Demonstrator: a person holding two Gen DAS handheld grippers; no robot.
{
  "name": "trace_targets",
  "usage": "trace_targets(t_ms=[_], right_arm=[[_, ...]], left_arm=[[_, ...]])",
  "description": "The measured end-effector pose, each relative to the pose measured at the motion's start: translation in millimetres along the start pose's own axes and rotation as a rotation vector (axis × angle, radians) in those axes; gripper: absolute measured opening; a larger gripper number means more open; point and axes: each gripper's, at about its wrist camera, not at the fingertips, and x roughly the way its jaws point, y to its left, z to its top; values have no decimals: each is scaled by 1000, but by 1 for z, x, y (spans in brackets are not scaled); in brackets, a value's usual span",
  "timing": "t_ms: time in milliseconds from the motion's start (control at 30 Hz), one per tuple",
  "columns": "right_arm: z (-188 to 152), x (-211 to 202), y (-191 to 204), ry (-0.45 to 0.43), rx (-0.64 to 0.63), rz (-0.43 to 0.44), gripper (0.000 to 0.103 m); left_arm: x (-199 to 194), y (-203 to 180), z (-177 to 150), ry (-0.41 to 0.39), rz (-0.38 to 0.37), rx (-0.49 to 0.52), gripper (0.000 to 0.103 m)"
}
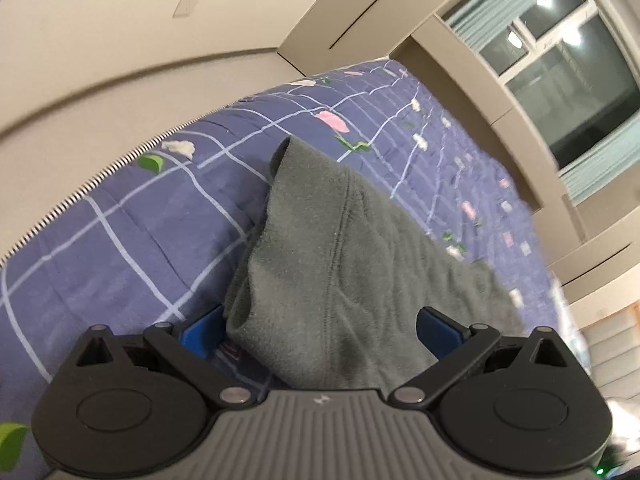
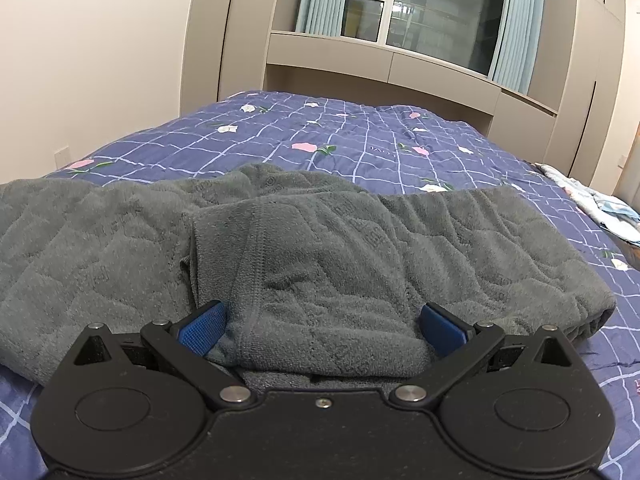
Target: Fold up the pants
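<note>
In the left wrist view, the left gripper (image 1: 320,330) has its jaws spread wide, one blue pad (image 1: 202,334) at the left edge of the cloth and the other at the right. Between them runs a thick bunch of the grey fleece pants (image 1: 340,248). The fabric fills the gap and touches the left pad, but whether the jaws press on it cannot be told. The cloth stretches away from the gripper to a narrow end that lies on the blue checked quilt (image 1: 120,232) with its flower print. The picture is tilted; the pale wall (image 1: 100,40) sits at upper left and the window (image 1: 560,60) at upper right.

In the right wrist view, the pants (image 2: 100,248) lie across the bed from the left edge to the right, spread flat on the quilt (image 2: 340,140). A folded layer lies on top near the middle, with its edge towards the camera. The right gripper (image 2: 322,326) sits over that folded edge, jaws wide apart, a blue pad (image 2: 204,326) on either side of the roll of cloth. The cloth lies between the pads without looking squeezed. Beyond the bed stand beige cabinets (image 2: 384,64) under a window (image 2: 420,4) with pale blue curtains (image 2: 520,20). At the far right edge of the bed lies some light patterned fabric (image 2: 608,212).
</note>
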Motion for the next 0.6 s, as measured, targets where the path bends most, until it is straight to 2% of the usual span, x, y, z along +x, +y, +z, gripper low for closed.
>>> trace_targets(t_ms=[100,200,300,500,600], right_arm=[[0,0,-1,-2,6,4,103],[0,1,-1,-4,9,7,103],[0,1,-1,-5,13,10,103],[-1,0,-2,-5,14,12,103],[-1,0,-2,-5,14,12,103]], left_arm=[[0,16,3,31,-106,-86,98],[-2,17,1,9,-119,-101,93],[-1,6,-7,-43,-63,-44,87],[-2,-35,-22,-125,77,169,72],[3,-39,-21,-111,126,145,71]])
